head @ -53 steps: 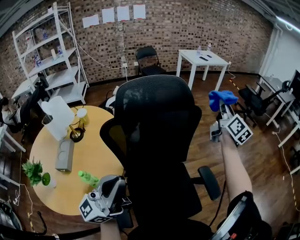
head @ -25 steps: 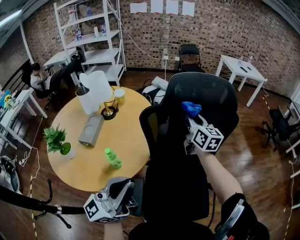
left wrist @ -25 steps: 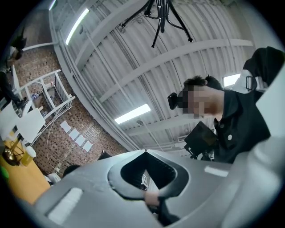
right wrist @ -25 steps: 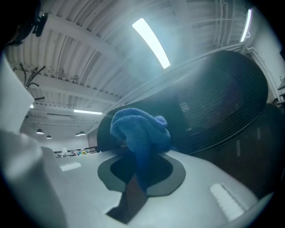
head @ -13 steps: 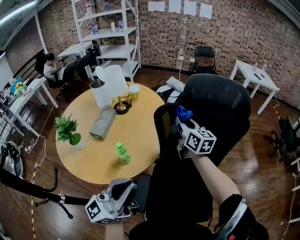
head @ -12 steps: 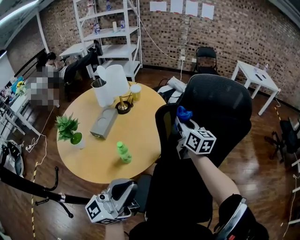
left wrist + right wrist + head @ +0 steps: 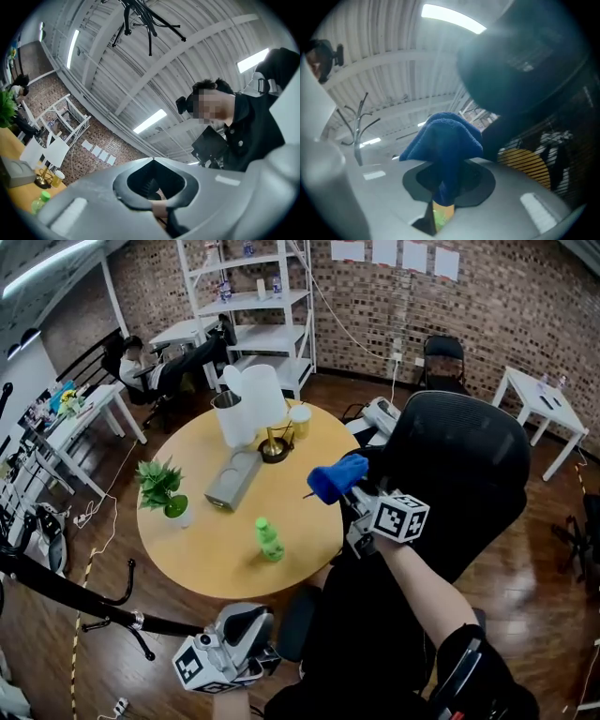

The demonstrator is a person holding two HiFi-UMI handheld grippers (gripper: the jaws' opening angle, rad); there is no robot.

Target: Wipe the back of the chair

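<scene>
The black mesh office chair point(image 7: 464, 474) stands at the right of the head view, its back facing me. My right gripper point(image 7: 349, 498) is shut on a blue cloth point(image 7: 337, 477) and sits just beyond the back's left edge, over the rim of the round table. In the right gripper view the cloth point(image 7: 443, 140) bunches above the shut right gripper point(image 7: 443, 183), with the dark chair back point(image 7: 525, 61) at upper right. My left gripper point(image 7: 246, 645) hangs low by the seat. The left gripper view shows the left gripper point(image 7: 152, 160) pointing up at the ceiling, jaws together, nothing between them.
A round wooden table point(image 7: 202, 559) left of the chair carries a green bottle point(image 7: 270, 540), a potted plant point(image 7: 161, 486), a grey box point(image 7: 234, 479) and a white jug point(image 7: 251, 413). White shelves point(image 7: 253, 296), a second black chair point(image 7: 442, 357) and a white table point(image 7: 544, 399) line the brick wall.
My right gripper has carried the blue cloth leftward across the chair back and off its left edge. The left gripper has stayed low. The head view has swung left.
</scene>
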